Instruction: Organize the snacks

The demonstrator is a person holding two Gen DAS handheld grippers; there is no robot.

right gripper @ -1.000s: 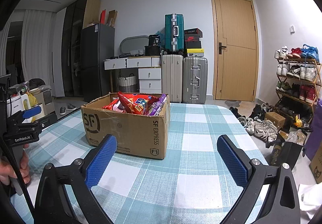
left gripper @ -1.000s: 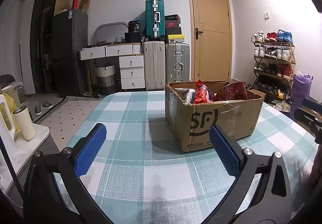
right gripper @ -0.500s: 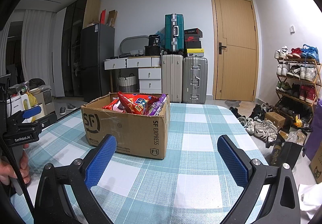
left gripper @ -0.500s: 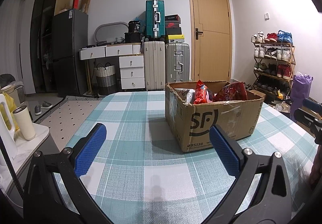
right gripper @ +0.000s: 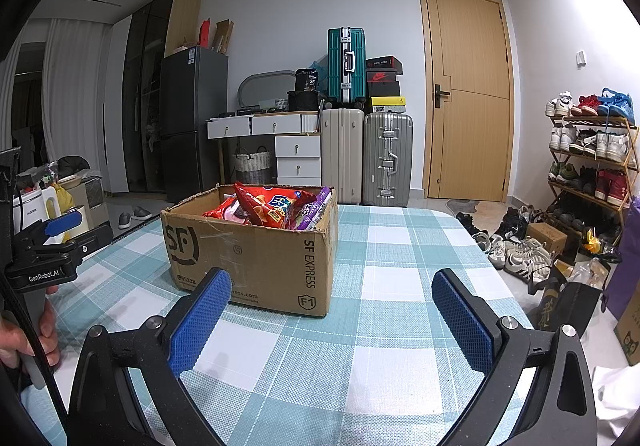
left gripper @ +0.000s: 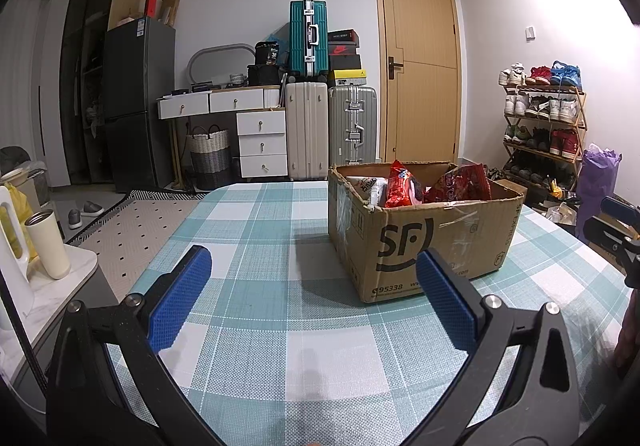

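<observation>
A brown SF Express cardboard box (left gripper: 432, 242) stands open on the table with the teal-and-white checked cloth (left gripper: 280, 246). Several snack bags (left gripper: 404, 187), mostly red, stick out of it. The box (right gripper: 256, 254) and its snack bags (right gripper: 272, 205) also show in the right wrist view. My left gripper (left gripper: 314, 278) is open and empty, low over the table, left of and in front of the box. My right gripper (right gripper: 332, 298) is open and empty, in front of the box's right corner. Each gripper shows at the edge of the other's view.
Beyond the table stand suitcases (left gripper: 308, 133), white drawers (left gripper: 262, 141), a dark fridge (left gripper: 138, 101) and a wooden door (left gripper: 420, 65). A shoe rack (right gripper: 592, 161) and loose shoes (right gripper: 516, 250) are to the right. A side counter with a cream tumbler (left gripper: 48, 244) is at the left.
</observation>
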